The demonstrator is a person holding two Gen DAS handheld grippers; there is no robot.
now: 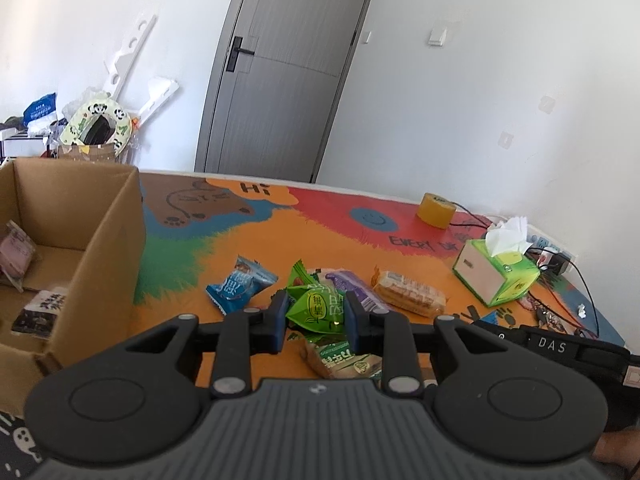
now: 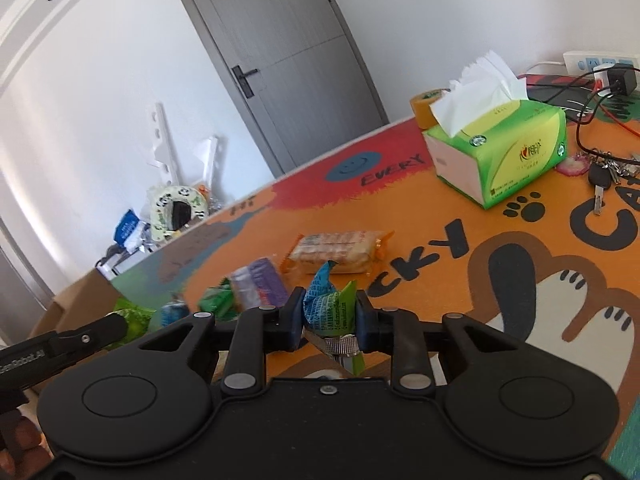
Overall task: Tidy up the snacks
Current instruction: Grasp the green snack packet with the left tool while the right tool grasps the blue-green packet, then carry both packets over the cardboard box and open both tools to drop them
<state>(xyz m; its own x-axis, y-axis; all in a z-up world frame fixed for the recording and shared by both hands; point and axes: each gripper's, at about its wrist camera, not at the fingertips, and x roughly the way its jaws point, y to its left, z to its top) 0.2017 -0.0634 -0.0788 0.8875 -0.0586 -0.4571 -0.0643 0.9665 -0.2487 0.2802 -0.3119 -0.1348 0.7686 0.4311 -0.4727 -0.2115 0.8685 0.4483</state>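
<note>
Cardboard box [image 1: 72, 240] stands open at ten o'clock from the left gripper [image 1: 316, 312], near beside it and already holding a few packets. That gripper is nearly closed, pinching a green snack packet [image 1: 320, 306] lifted above the table mat [image 1: 420, 256]. The right gripper [image 2: 330, 312], likewise clamped, holds a blue-green snack packet [image 2: 326, 300]; for it the box lies well off at nine o'clock, so the left hand is nearer. Loose snacks remain at twelve o'clock: a long cracker pack [image 1: 408, 294], its long axis crosswise, and a blue packet [image 1: 240, 284].

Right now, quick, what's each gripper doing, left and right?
Left gripper: shut on a green snack packet.
Right gripper: shut on a blue-and-green snack packet.
</note>
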